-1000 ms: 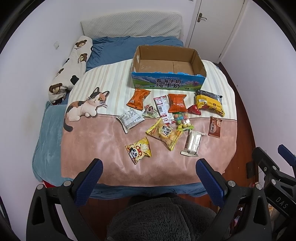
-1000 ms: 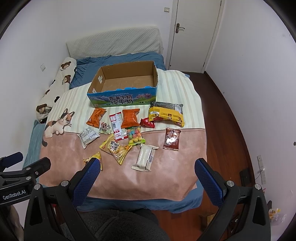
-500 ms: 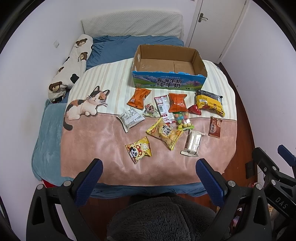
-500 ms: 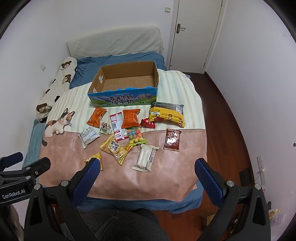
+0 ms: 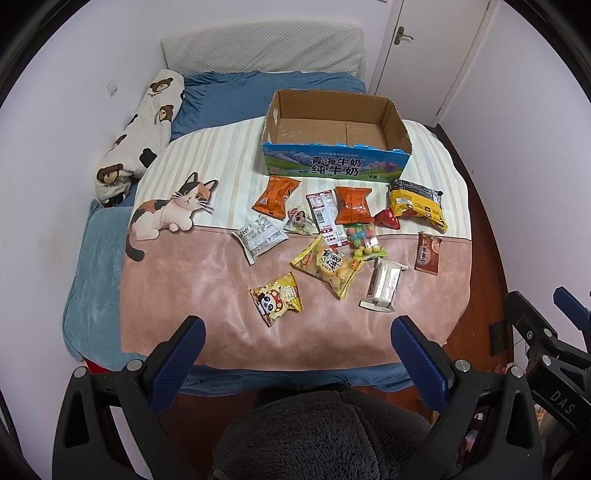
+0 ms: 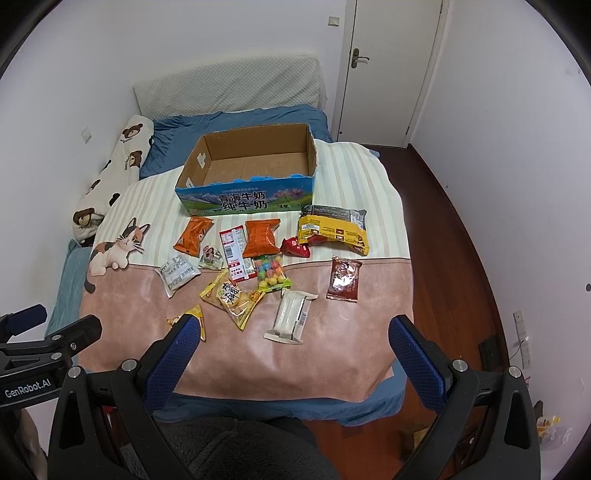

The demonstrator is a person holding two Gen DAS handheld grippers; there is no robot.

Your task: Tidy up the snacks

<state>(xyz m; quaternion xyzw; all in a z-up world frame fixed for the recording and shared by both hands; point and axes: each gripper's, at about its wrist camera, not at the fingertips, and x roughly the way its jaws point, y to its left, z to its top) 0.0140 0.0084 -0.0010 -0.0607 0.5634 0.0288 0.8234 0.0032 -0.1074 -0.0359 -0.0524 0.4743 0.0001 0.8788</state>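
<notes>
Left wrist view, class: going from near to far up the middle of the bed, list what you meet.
Panda snack bag → yellow bag of round snacks → red and white packet → cardboard milk box → blue sheet → white pillow.

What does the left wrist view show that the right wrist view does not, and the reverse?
Only the left wrist view shows the whole panda snack packet; in the right view the tongs hide most of it. Only the right wrist view shows the wall switch beside the door. Both show the empty cardboard box, the scattered snacks, and both tongs, left and right, open and holding nothing.
</notes>
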